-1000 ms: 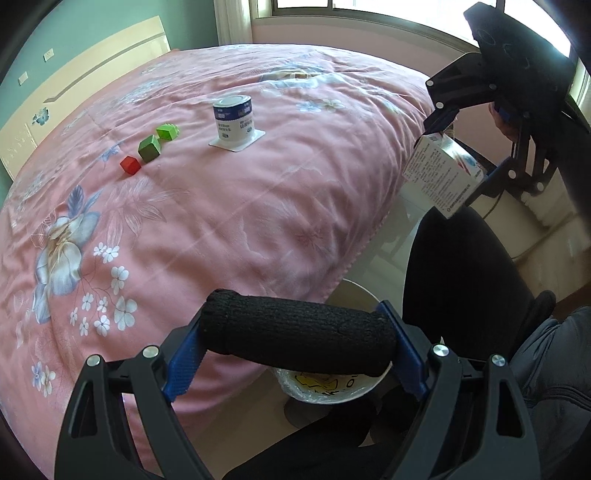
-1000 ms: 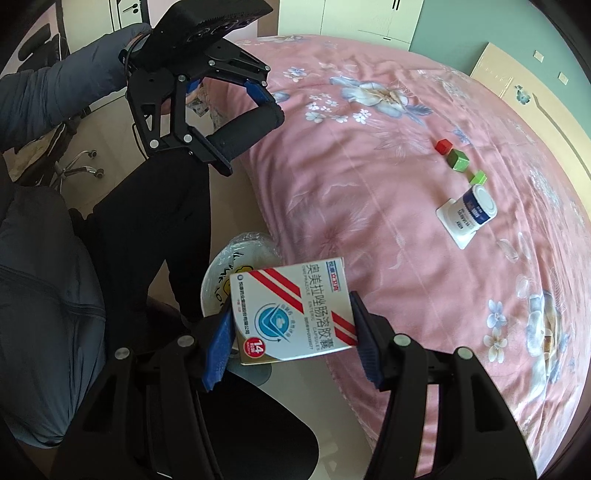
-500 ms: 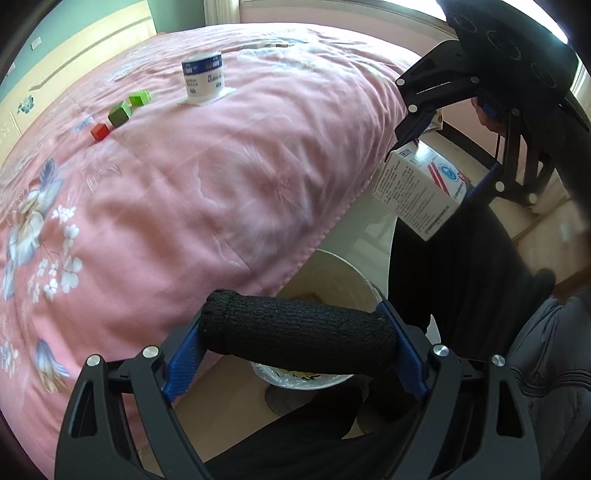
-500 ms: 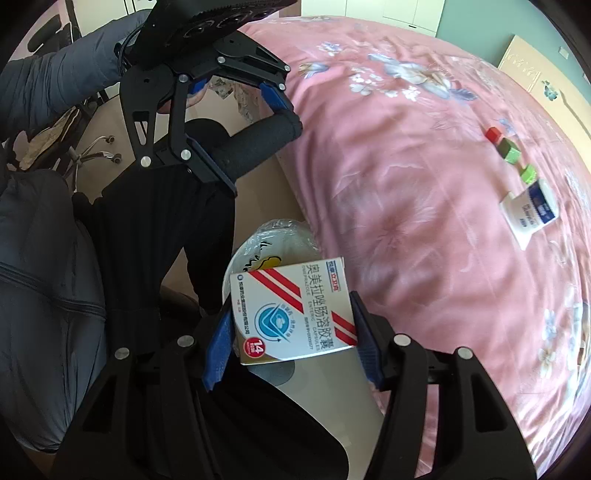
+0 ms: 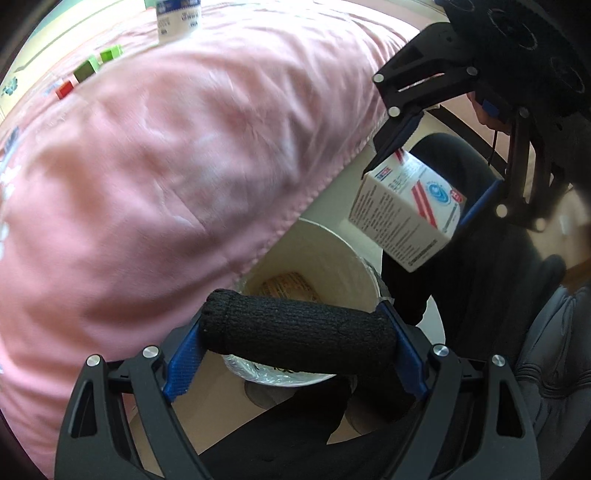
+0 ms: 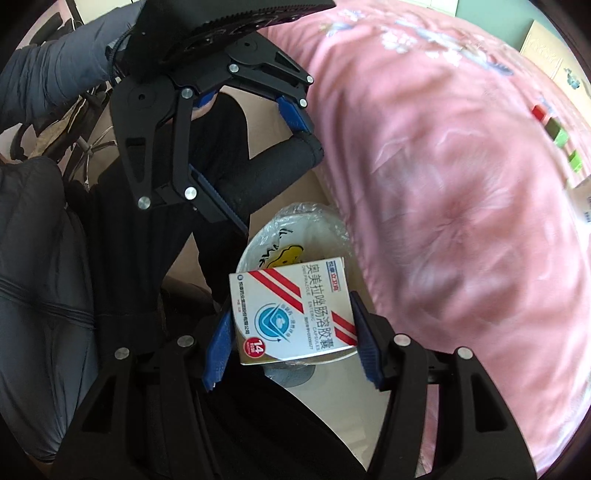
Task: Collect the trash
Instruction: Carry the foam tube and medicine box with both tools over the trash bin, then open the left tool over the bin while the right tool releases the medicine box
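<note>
My left gripper [image 5: 295,350] is shut on a black rolled sock [image 5: 295,334] and holds it over the near rim of a white bin [image 5: 332,258] lined with plastic, beside the bed. Something tan lies inside the bin. My right gripper [image 6: 291,343] is shut on a white medicine box [image 6: 291,310] with red stripes and holds it above the bin [image 6: 295,229]. The box also shows in the left wrist view [image 5: 406,214], above the bin's right side. The sock shows in the right wrist view [image 6: 266,170].
A pink floral bed [image 5: 166,166] lies left of the bin and overhangs its edge. A blue-and-white can [image 5: 177,18] and red and green blocks [image 5: 88,70] sit far back on the bed. My dark-clothed legs [image 5: 480,295] are right of the bin.
Both grippers have dropped and moved in over the bin. The sock and the box are now closer to its opening. The bed top has slid out of view.
</note>
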`<state>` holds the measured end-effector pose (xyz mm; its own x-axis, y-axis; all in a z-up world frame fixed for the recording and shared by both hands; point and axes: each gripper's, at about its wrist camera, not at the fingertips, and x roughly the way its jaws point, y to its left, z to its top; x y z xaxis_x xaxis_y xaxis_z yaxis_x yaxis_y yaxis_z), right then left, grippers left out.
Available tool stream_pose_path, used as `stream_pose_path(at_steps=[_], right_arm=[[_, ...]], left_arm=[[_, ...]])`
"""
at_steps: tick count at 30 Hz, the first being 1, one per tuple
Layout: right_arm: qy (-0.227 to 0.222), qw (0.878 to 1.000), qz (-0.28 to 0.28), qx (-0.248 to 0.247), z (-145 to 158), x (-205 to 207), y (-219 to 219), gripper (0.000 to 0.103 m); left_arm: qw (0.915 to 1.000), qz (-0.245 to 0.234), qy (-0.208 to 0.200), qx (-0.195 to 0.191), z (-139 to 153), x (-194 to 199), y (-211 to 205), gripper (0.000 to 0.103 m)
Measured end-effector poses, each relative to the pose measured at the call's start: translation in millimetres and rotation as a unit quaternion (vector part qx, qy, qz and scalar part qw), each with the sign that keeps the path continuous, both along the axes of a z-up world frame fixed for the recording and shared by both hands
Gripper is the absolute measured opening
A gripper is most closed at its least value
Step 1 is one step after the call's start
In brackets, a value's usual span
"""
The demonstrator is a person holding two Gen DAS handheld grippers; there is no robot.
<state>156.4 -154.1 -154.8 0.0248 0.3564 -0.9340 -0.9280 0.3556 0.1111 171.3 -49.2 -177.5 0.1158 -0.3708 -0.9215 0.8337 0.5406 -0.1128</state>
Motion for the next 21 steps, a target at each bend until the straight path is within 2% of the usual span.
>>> stream_pose_path(at_steps=[19, 21], right_arm=[[0.067, 0.998, -0.005, -0.017, -78.2, 19.5, 11.3, 0.059], [0.068, 0.997, -0.006, -0.018, -84.2, 22.1, 13.4, 0.059]], left_arm=[[0.9961, -0.009, 0.079, 0.04, -91.5, 10.8, -21.2, 0.089], [0.996, -0.006, 0.076, 0.047, -97.6, 10.1, -23.6, 0.089]])
